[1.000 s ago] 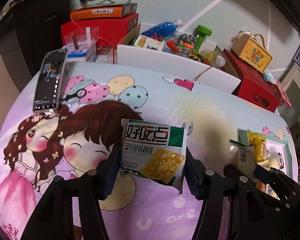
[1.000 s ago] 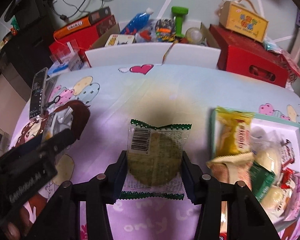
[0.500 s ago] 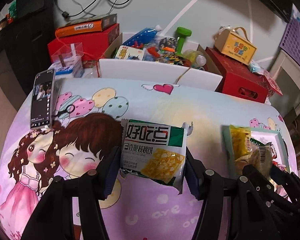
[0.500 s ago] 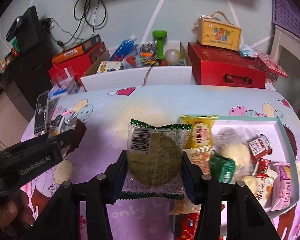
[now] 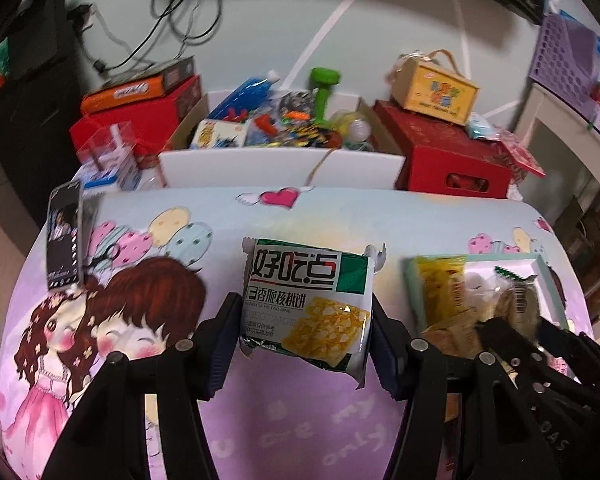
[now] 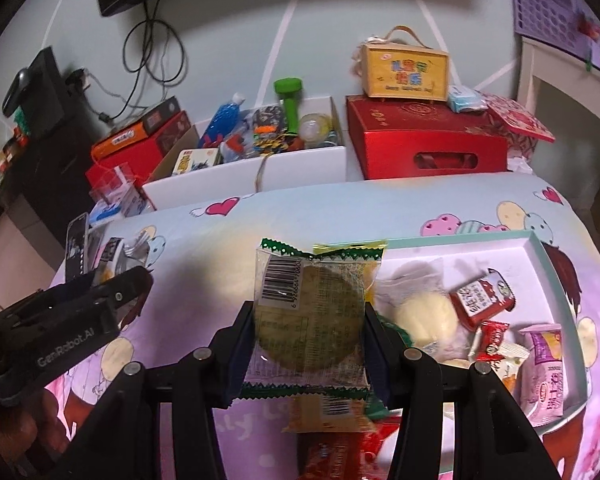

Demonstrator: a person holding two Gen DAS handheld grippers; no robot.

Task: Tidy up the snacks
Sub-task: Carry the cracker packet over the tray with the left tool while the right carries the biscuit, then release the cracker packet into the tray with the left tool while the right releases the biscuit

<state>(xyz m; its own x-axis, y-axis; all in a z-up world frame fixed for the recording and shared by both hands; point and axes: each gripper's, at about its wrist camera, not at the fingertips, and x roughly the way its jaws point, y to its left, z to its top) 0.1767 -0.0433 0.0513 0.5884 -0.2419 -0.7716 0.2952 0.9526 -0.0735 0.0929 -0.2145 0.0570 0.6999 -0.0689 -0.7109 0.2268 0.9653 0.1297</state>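
My left gripper [image 5: 303,332] is shut on a green-and-white walnut biscuit packet [image 5: 306,304] and holds it above the cartoon tablecloth. My right gripper [image 6: 309,336] is shut on a clear packet with a round green cake [image 6: 309,322] and holds it over the left end of the teal-rimmed white tray [image 6: 540,242]. The tray holds several snacks: a pale bun [image 6: 424,316], red sachets [image 6: 482,298], a pink packet [image 6: 546,372]. In the left wrist view the tray [image 5: 544,264] and the right gripper [image 5: 516,320] are at the right. The left gripper also shows in the right wrist view [image 6: 112,296].
A phone [image 5: 65,234] lies at the table's left edge. Behind the table stand a white box of toys [image 5: 280,160], red boxes [image 5: 448,152] and a yellow carry box [image 5: 436,88]. A red packet [image 6: 332,456] lies under the right gripper.
Both grippers have risen and moved right with their packets. The right gripper now hangs over the tray's left end; the yellow snack is hidden behind its cake packet.
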